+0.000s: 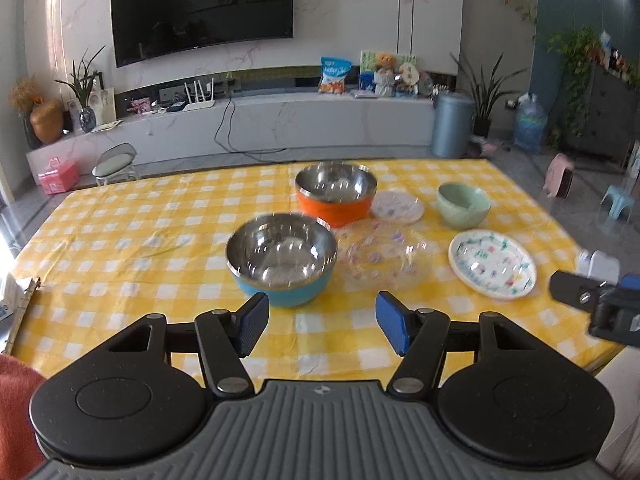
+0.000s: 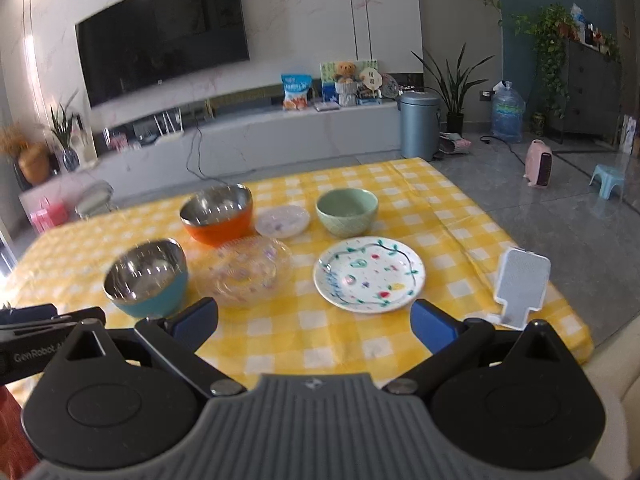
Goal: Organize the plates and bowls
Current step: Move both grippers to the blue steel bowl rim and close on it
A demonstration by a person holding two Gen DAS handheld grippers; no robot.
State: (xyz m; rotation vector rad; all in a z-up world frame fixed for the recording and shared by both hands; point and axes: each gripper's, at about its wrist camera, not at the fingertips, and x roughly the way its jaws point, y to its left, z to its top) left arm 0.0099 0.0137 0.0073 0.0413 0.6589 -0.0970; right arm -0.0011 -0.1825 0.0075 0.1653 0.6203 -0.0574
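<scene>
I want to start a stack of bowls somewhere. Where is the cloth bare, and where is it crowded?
Bare: the wide left stretch of the tablecloth beyond the blue bowl, and the near strip in front of the left gripper. Crowded: the middle, where the orange bowl, clear bowl, small plate, green bowl and painted plate cluster.

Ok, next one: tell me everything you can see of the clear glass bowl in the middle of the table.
The clear glass bowl is transparent, shallow and wide, dotted with small pink and purple marks. It sits upright and looks empty on the yellow checked tablecloth, whose squares show through it. The blue bowl is on its left, the orange bowl behind it, the painted plate on its right. Its rim lies close to the blue and orange bowls; contact cannot be told. Neither gripper touches it.
</scene>
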